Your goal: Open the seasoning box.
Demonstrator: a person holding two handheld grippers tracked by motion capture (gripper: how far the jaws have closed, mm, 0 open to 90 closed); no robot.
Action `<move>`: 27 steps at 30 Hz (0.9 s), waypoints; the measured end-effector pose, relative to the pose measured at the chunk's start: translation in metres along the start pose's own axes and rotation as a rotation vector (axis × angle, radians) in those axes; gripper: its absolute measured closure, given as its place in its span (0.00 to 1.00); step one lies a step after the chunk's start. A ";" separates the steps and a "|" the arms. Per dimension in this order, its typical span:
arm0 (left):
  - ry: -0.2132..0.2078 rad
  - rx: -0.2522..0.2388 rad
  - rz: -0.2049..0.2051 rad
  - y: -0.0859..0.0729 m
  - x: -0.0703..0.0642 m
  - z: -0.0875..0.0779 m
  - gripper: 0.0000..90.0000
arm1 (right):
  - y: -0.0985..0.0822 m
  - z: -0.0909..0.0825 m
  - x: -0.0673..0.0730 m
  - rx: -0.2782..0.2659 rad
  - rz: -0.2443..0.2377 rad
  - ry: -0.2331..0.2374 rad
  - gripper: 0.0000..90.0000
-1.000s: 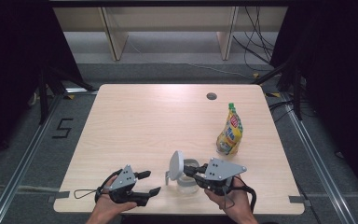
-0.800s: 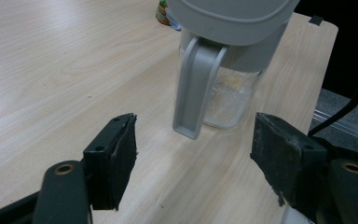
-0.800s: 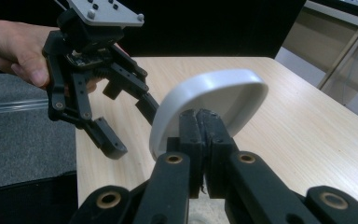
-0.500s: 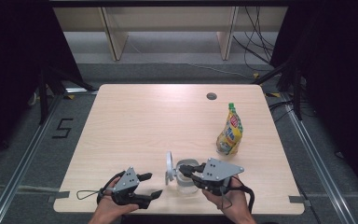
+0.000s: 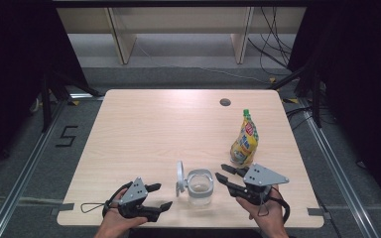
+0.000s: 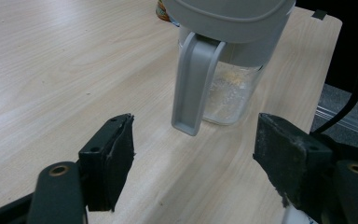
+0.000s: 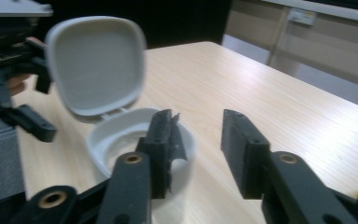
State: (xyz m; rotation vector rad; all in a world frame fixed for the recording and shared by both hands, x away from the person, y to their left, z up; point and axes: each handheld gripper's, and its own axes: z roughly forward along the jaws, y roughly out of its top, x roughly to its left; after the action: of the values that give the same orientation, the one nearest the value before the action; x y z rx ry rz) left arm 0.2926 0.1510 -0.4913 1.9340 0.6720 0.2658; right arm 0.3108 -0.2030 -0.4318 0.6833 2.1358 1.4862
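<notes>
container (image 5: 199,187): clear, grey lid | pouch (image 5: 244,144): yellow, green cap | table (image 5: 144,134): pale wood grain

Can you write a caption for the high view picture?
Two open grippers flank a clear jar with its grey lid flipped up.

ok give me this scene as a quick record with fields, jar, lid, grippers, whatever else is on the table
jar: clear jar near the table's front edge, upright, between the grippers
lid: grey lid flipped up, jar open
left gripper: open, apart from the jar, jaws toward it
right gripper: jaws have just been opening, nothing between them, beside the jar
other: yellow pouch upright behind the right gripper
</notes>
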 end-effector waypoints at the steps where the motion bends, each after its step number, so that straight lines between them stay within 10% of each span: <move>1: 0.000 0.000 0.000 0.000 0.000 0.000 0.31 | -0.002 -0.002 -0.003 0.000 0.010 -0.025 0.66; 15: 0.000 0.035 0.030 -0.003 -0.007 -0.002 0.29 | -0.027 -0.025 -0.028 0.028 0.124 -0.194 0.58; 27: 0.000 0.048 0.043 -0.002 -0.003 -0.001 0.29 | -0.044 -0.023 -0.048 0.089 0.126 -0.275 0.50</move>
State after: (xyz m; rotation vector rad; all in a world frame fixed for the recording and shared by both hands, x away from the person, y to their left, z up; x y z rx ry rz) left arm 0.2892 0.1504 -0.4926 1.9964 0.6424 0.2787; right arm 0.3279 -0.2627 -0.4616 1.0092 1.9867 1.2788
